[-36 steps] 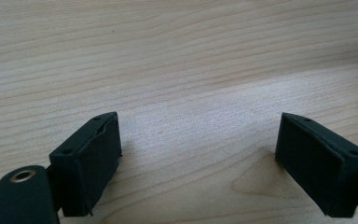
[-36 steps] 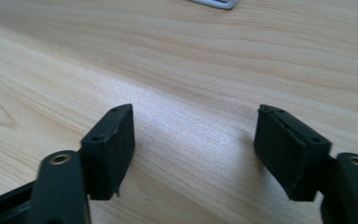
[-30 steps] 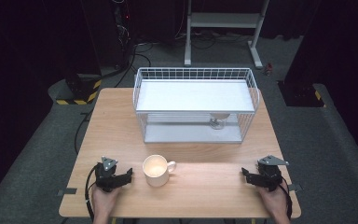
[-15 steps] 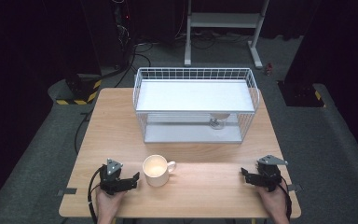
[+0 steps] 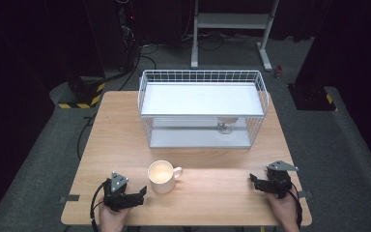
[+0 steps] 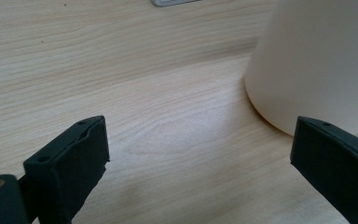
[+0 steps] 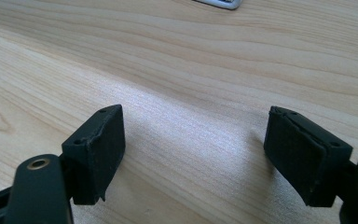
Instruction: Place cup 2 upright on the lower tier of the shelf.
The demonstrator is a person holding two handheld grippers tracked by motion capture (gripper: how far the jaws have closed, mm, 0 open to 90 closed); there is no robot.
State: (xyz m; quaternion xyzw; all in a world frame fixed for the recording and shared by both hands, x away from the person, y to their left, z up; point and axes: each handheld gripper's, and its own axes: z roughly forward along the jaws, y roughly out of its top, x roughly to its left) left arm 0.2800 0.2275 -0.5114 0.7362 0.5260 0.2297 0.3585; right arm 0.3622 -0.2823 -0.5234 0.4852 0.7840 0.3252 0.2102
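Presently, my left gripper: jaws just opened wide, nothing gripped
Mug: just right of it
My right gripper: open, empty

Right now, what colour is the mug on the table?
Cream-white mug, lighter inside; it shows best in the high view.

Mug top cropped (left gripper view)
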